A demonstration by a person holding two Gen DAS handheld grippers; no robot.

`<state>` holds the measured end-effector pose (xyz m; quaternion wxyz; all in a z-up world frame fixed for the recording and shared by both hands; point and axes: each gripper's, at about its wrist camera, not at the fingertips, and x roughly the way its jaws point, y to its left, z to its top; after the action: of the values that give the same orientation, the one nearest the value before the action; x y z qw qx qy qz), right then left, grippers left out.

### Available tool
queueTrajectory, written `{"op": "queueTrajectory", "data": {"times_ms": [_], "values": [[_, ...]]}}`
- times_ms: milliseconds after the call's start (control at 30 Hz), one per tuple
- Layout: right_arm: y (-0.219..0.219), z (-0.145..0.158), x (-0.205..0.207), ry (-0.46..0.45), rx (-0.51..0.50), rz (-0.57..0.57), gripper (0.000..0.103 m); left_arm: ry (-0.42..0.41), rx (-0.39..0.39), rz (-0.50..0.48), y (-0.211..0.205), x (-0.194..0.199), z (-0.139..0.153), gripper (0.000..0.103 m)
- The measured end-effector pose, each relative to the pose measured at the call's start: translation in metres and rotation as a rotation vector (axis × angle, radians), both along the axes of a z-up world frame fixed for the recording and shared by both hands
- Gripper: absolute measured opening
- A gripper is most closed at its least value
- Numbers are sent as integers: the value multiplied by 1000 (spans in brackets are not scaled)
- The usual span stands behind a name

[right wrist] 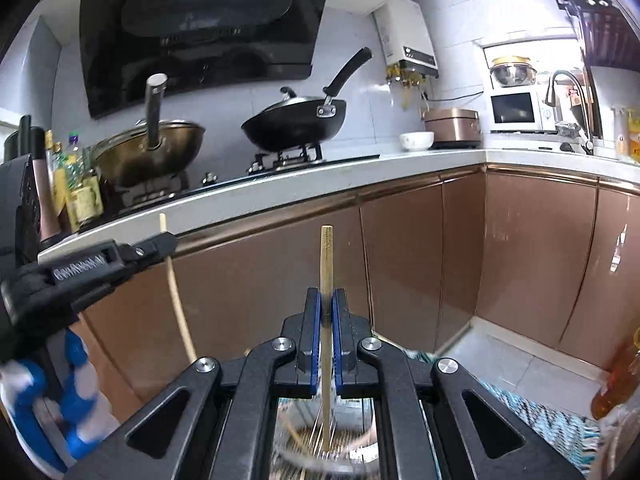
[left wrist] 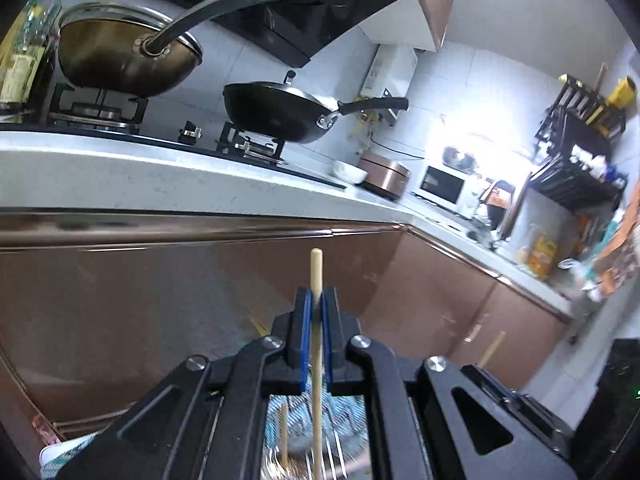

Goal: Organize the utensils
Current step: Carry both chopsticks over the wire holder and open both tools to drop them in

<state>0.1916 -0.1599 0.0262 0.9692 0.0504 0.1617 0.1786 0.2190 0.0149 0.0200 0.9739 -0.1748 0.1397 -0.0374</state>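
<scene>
We face a run of glossy copper-brown cabinets under a pale speckled counter, working low so each stick hangs upright over a blurred container below. Our left gripper is clamped on a smooth round wooden chopstick, our right gripper on a second chopstick.

Lower end of the left chopstick runs off the frame at 6 o'clock — tip unseen. Same w/ the right chopstick: its foot blurs into a container — too smeared to tell what kind. At 8 o'clock, the glove is motion-blurred, cut by the edge.
</scene>
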Motion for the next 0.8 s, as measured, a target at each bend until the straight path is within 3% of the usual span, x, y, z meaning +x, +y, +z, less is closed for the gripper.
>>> {"op": "queueTrajectory", "data": {"times_ms": [333,667,800], "values": [[4,-54,32,15,5,-42,5,24,77,45,-30,34,-75,5],[5,-87,31,74,-12,-20,7,28,140,49,-46,32,-98,9],[3,-86,27,76,-13,-26,23,31,140,48,-44,25,-96,22]]}}
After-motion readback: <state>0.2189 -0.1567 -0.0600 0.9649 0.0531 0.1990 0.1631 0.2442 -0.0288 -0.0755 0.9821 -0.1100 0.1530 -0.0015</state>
